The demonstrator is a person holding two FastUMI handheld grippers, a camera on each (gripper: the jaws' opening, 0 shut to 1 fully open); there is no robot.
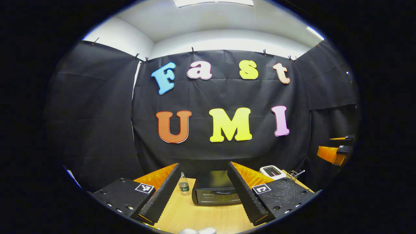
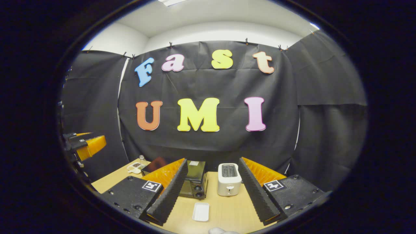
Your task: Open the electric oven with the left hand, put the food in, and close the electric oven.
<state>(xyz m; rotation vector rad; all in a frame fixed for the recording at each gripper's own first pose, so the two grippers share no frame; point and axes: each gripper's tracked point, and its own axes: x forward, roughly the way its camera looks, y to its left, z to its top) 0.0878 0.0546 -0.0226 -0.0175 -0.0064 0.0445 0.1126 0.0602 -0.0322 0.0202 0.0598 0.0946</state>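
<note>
The black electric oven (image 1: 214, 190) stands on the wooden table (image 1: 201, 214) straight ahead of my left gripper (image 1: 204, 165), its door shut. That gripper is open, holds nothing and hovers above and short of the oven. In the right gripper view the oven (image 2: 195, 180) shows its knobs, left of a white toaster (image 2: 229, 183). My right gripper (image 2: 213, 160) is also open and bare, raised over the table. A small white rectangular tray (image 2: 201, 212) lies below it. A white rounded item (image 2: 222, 230) peeks in at the bottom edge; what it is I cannot tell.
A water bottle (image 1: 184, 184) stands just left of the oven. The toaster (image 1: 272, 171) and a wire holder (image 1: 294, 175) sit to the oven's right. A small dish (image 2: 135, 167) lies near the bottle (image 2: 142, 159). Black cloth walls enclose the table.
</note>
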